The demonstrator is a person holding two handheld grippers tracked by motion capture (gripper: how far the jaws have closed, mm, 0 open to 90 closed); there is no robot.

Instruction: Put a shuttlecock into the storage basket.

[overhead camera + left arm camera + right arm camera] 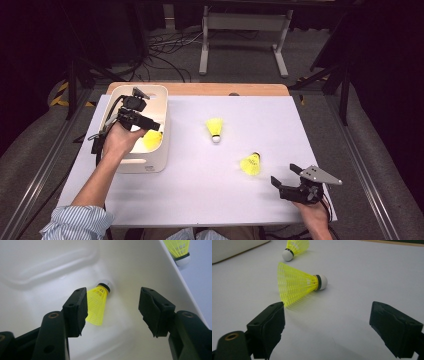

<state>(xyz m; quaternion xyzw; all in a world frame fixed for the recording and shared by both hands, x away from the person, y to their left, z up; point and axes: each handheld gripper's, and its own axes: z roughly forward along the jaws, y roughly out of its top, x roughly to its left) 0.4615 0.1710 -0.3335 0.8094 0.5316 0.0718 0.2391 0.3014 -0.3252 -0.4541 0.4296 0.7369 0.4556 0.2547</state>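
- The left hand-held gripper [150,125] is hanging over the white bin [159,150], jaws standing wide and gripping nothing; a yellow shuttlecock [98,303] is lying on the bin floor below.
- The right hand-held gripper [284,176] is resting near the bench [200,195] front edge, jaws spread wide, empty.
- Two shuttlecocks [251,164] [215,129] are lying apart on open white surface.

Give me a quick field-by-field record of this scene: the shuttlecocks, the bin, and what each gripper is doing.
surface: white table
container: white bin, at the table's left
shuttlecock in bin: yellow, lying on the bin floor
middle shuttlecock: on the table, right of the bin
near shuttlecock: on its side, ahead of the right gripper
left gripper: over the bin, jaws open, nothing gripped
right gripper: low over the table, jaws open, empty
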